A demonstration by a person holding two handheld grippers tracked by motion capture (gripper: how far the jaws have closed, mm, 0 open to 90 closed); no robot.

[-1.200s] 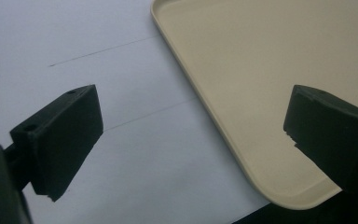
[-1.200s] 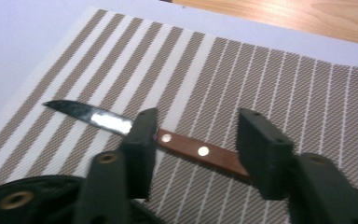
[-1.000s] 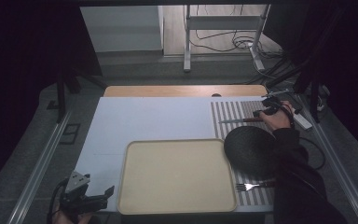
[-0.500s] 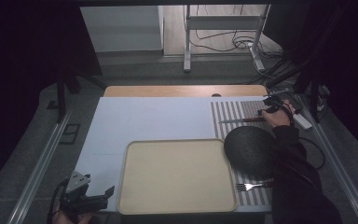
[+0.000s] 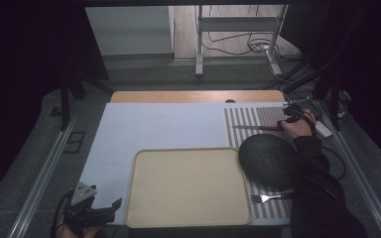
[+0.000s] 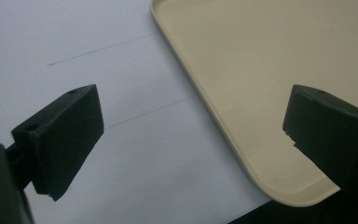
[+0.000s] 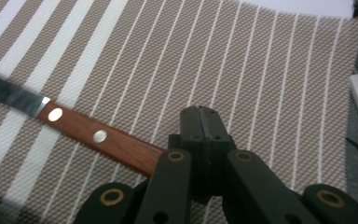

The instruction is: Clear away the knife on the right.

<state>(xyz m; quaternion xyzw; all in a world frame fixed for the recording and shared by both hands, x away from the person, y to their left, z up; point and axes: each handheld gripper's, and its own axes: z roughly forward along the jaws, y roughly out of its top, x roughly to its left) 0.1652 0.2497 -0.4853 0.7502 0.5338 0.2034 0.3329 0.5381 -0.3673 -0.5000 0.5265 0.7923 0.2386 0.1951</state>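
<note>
The knife [image 7: 74,126] lies on the striped mat [image 7: 261,70] beyond the dark plate [image 5: 268,159], its wooden handle end clamped in the closed right gripper [image 7: 200,116]. The left gripper [image 6: 191,140] hangs open over the near-left corner of the tray [image 6: 242,70], holding nothing.

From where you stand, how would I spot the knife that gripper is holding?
Find the striped placemat at the table's far right. The knife lies across it, beyond the dark round plate, its handle end in the right gripper. Unlike the all-metal fork, it has a riveted wooden handle.
</note>
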